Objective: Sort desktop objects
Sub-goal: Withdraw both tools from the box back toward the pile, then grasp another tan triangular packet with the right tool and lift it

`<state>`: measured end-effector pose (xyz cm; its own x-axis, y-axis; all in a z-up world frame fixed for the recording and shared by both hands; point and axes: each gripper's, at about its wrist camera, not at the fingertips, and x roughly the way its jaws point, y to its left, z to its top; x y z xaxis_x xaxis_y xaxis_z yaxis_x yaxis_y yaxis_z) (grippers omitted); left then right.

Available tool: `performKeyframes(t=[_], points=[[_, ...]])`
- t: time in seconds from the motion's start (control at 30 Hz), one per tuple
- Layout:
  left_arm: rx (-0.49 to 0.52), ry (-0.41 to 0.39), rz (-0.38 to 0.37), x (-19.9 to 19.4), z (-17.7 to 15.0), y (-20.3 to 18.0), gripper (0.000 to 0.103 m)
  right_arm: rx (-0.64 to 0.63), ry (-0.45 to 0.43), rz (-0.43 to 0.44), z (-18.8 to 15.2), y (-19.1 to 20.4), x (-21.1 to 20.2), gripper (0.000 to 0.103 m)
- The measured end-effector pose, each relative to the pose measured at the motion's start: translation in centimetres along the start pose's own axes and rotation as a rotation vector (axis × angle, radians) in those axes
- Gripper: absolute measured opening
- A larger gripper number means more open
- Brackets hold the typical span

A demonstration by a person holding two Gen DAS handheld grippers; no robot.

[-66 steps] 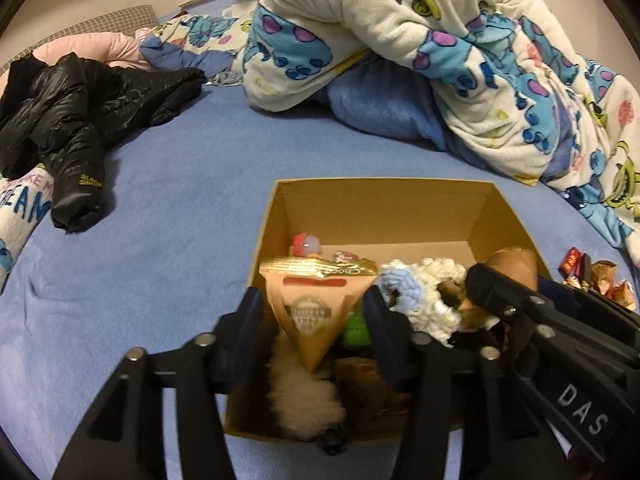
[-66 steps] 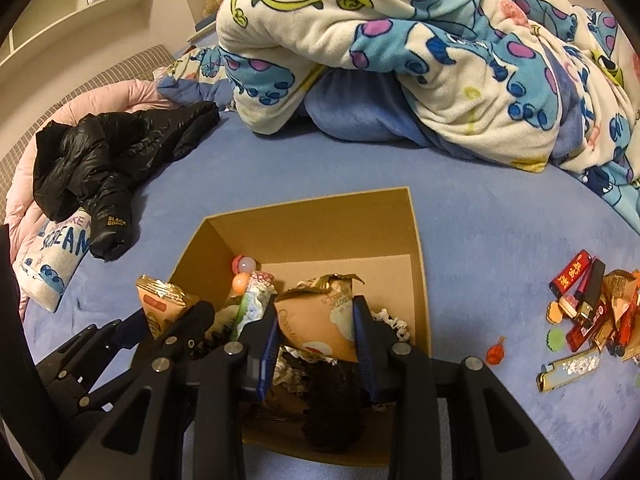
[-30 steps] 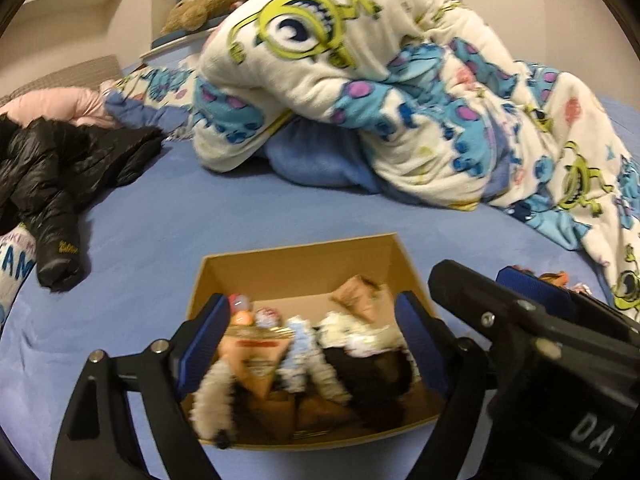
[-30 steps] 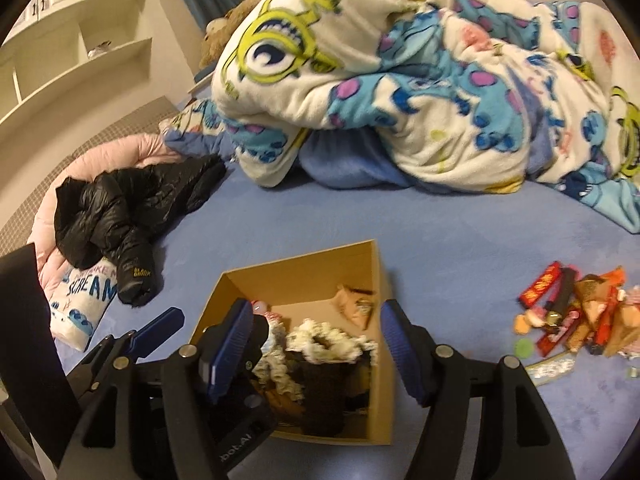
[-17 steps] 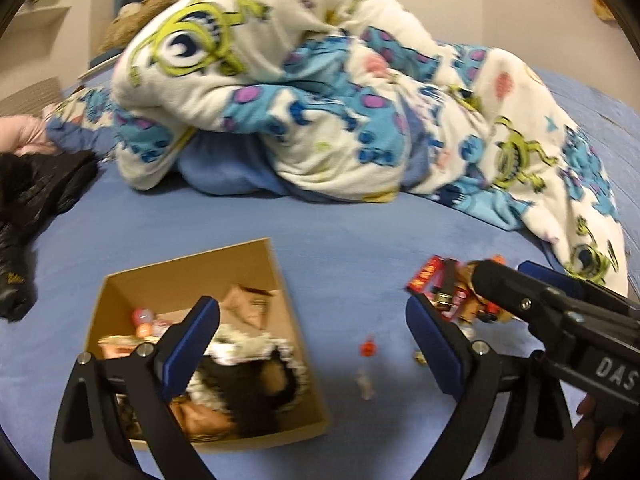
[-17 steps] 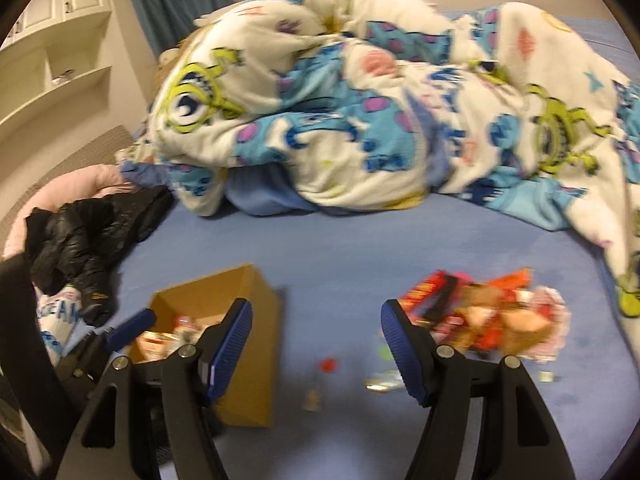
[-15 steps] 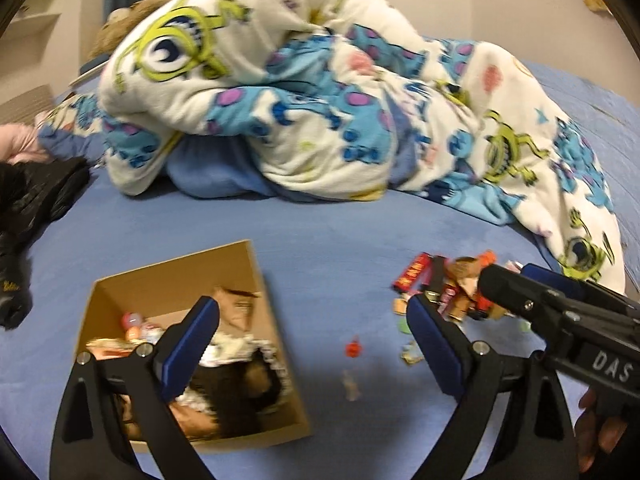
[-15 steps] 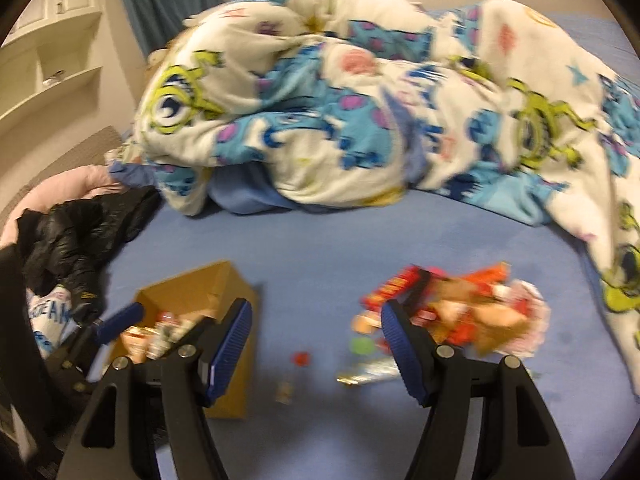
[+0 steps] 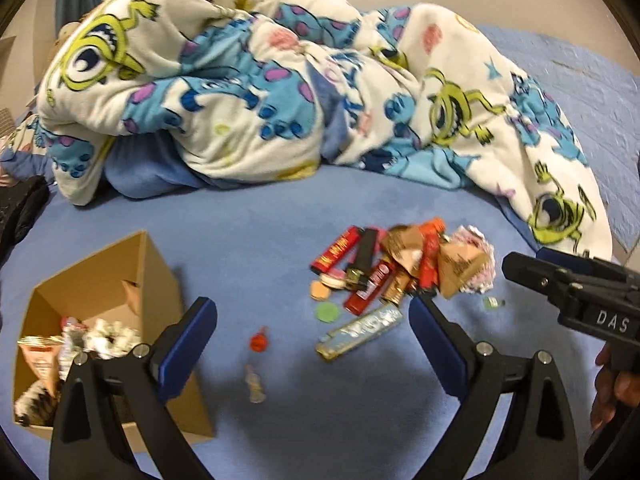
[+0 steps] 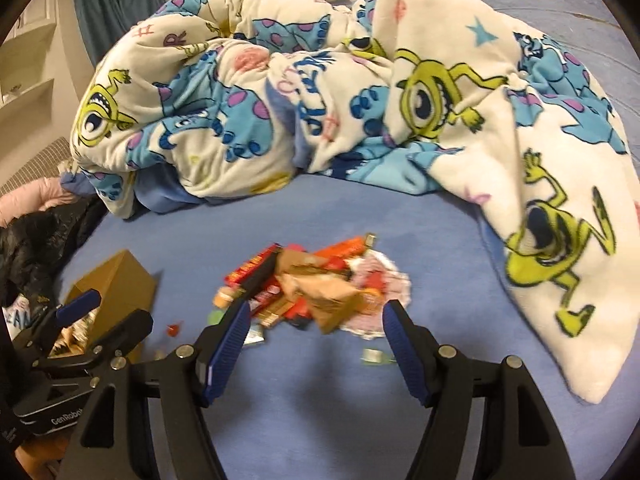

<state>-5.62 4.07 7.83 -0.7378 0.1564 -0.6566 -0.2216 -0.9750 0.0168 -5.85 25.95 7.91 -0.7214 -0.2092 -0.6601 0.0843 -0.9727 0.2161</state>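
Note:
A heap of snack bars and brown packets [image 9: 400, 268] lies on the blue bed sheet. Just ahead of it, my left gripper [image 9: 310, 308] hangs with its jaws opening and nothing between them. A silver-wrapped bar [image 9: 360, 330], a green disc [image 9: 327, 313] and a small red piece [image 9: 259, 342] lie loose in front. The cardboard box [image 9: 152, 280] with sorted items stands at the left. In the right wrist view, my right gripper [image 10: 315, 310] is open and empty just short of the same heap [image 10: 316, 280]. The box [image 10: 120, 280] sits at the left.
A crumpled cartoon-print blanket [image 9: 280, 92] is bunched up behind the heap and runs down the right side [image 10: 560, 240]. A black jacket [image 10: 28, 240] lies at the far left. A person's hand [image 9: 612, 384] holds the right gripper's body [image 9: 580, 292].
Both grippers let go of snack packets in the box, then swung right until they faced the heap. The left jaws have spread wider. The box has slid to the left of both views.

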Motion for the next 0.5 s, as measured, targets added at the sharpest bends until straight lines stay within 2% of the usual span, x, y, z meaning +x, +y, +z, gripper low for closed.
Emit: performKeyframes(t=[0.2,0.4,0.5], points=[[0.035,0.031,-0.037,2.1,-0.7,-1.4,0.098,0.020,0.025,-0.024,-0.6,-2.9,1.7,0.070],[0.026,0.091,-0.115,5.0,-1.6,-1.5,0.098,0.014,0.033,0.044,-0.6,-2.8,4.5,0.070],[0.054,0.132,-0.110,6.4,-1.9,-1.9,0.098,0.003,0.029,0.064,-0.4,-2.0,5.8,0.070]])
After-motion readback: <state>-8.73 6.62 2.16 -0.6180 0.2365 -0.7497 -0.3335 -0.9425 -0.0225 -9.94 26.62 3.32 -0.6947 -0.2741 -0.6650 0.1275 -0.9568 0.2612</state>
